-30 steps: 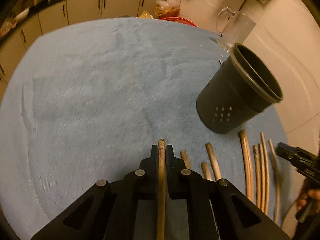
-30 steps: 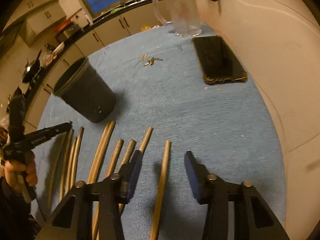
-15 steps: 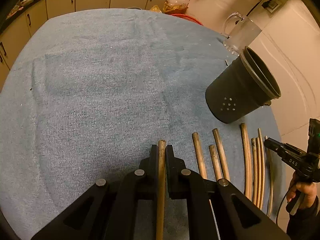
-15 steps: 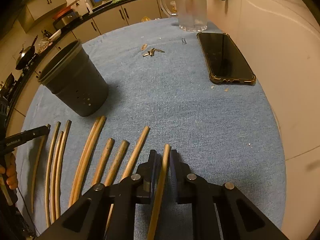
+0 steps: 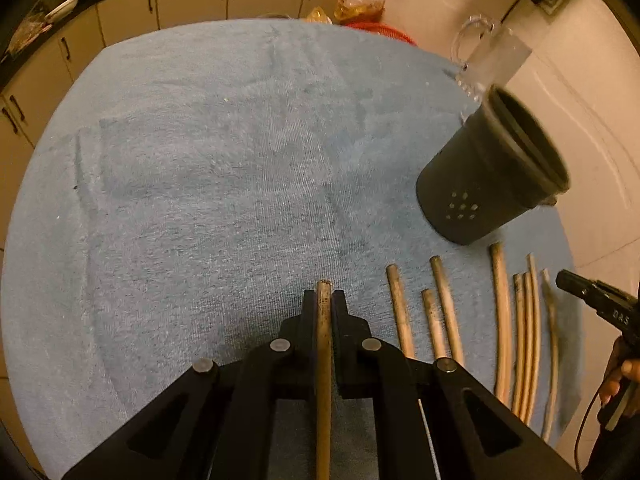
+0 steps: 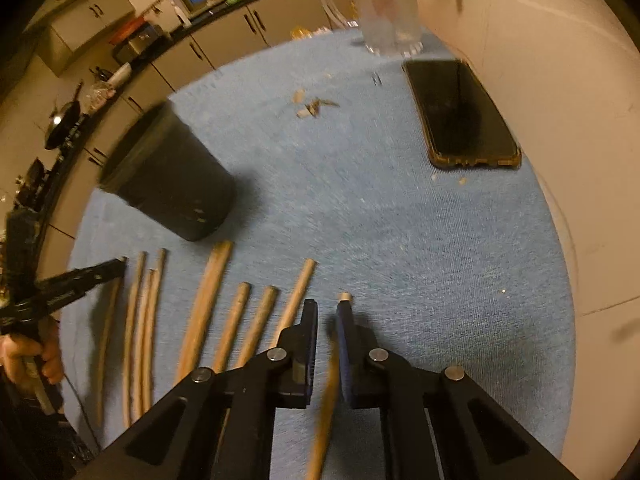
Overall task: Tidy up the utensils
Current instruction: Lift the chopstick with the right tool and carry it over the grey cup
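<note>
1. Since half a second ago the right gripper (image 6: 326,310), already closed on its wooden stick (image 6: 325,400), has lifted and tilted; its view is now motion-blurred, and the stick's pale tip shows above the right finger.
2. The left gripper (image 5: 324,300) stays clamped narrow on another wooden stick (image 5: 323,380), which runs straight between its fingers over the blue cloth (image 5: 200,200).
3. To the right of the left gripper, the loose sticks (image 5: 440,312) lie side by side on the cloth.
4. Ahead and further right stands the black perforated holder (image 5: 492,176), upright, with a glass pitcher (image 5: 488,60) behind it.
5. From the right gripper, the holder is ahead-left; a dark phone (image 6: 460,116) lies ahead-right near the wall.
6. Cream cabinets (image 5: 192,0) line the room beyond the cloth.
</note>
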The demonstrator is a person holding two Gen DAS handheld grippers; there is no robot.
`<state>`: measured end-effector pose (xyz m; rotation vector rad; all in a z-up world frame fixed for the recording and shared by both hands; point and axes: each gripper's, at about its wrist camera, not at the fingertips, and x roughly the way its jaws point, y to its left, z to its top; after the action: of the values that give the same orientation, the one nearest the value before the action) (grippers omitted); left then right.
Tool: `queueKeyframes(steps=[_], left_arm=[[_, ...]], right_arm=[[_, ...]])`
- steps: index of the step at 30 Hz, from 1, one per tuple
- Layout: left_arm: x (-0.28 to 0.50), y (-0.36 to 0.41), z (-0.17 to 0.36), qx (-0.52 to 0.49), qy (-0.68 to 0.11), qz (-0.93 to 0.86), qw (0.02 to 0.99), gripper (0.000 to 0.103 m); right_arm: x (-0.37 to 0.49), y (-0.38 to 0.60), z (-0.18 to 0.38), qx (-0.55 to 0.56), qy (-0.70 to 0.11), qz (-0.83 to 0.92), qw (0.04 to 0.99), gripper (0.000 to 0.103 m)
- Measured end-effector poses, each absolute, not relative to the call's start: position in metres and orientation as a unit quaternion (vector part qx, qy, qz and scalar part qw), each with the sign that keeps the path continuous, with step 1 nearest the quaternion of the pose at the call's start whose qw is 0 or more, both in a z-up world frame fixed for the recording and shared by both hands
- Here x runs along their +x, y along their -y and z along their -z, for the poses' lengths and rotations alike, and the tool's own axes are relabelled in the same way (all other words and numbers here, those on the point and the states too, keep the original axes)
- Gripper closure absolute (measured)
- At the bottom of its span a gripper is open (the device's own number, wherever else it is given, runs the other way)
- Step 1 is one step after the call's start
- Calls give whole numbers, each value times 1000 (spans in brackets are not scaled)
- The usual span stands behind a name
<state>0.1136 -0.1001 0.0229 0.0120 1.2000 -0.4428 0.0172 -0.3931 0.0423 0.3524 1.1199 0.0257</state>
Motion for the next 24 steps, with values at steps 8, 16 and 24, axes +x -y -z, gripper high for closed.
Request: queueKeyframes(steps=[8, 16, 24], left_arm=[[92, 95, -78, -10, -515, 238, 823, 96], [89, 98, -71, -18, -525, 241, 816, 96], [84, 84, -84, -34, -511, 243, 824, 96]], right_arm=[[8, 390, -73, 146, -517, -18, 844, 90], [35, 401, -32, 164, -577, 3, 800, 77], [54, 378, -31, 71, -592, 18, 803, 96]])
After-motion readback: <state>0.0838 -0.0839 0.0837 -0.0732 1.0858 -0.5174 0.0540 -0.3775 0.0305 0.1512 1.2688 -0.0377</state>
